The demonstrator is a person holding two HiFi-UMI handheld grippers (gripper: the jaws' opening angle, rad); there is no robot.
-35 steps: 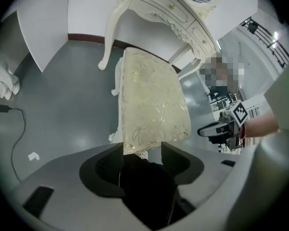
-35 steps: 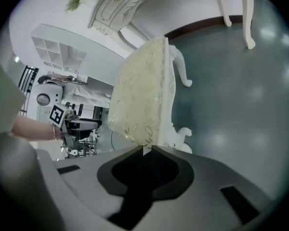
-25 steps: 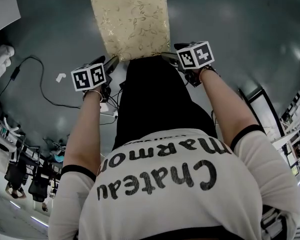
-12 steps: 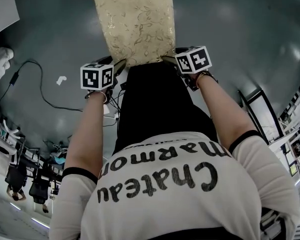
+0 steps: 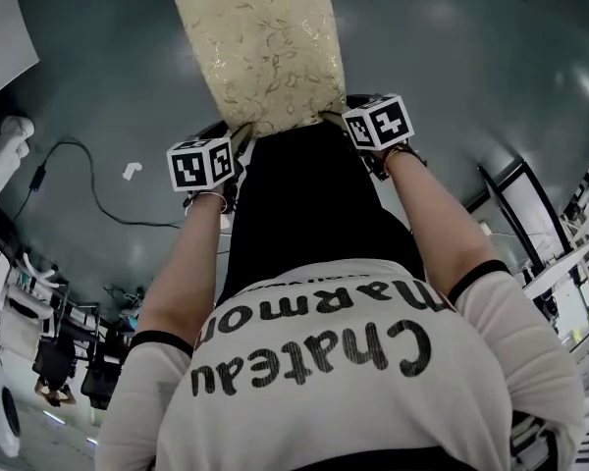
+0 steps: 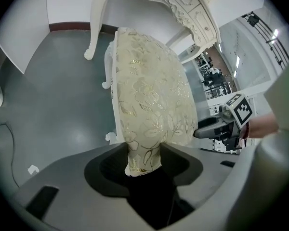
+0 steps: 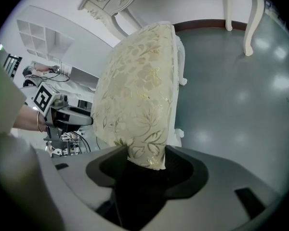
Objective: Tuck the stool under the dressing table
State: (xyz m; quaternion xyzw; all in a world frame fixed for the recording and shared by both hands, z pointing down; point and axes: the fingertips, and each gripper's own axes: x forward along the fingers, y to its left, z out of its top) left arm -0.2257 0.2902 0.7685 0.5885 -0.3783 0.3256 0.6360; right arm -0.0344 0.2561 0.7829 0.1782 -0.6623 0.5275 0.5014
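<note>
**Op:** Cream brocade stool (image 5: 260, 47) stands on the grey floor (image 5: 452, 67) right in front of me. Dressing table (image 6: 183, 4) is just beyond its far end. I judge it not tucked yet.

**Eng:** Tools?

**Op:** Left tool (image 6: 144, 160) is closing on the near left corner of the cushion, right tool (image 7: 147, 160) on the near right corner. Padding fills the gap on both, with the pads on fabric.

**Eng:** What can go wrong?

**Op:** The hold is on soft padding only, not the frame. If the cushion squashes, a corner could slip out mid-push.

**Eng:** And steering?

**Op:** If one side pushes harder, the stool yaws. Its white legs could then clip the table's curved leg (image 6: 94, 23). I'm also pushing high on the seat, so if the feet drag on the floor it may tip forward instead of sliding.

**Eng:** Plan?

**Op:** I'd get both grips firm, then push low, slow and even.
</note>
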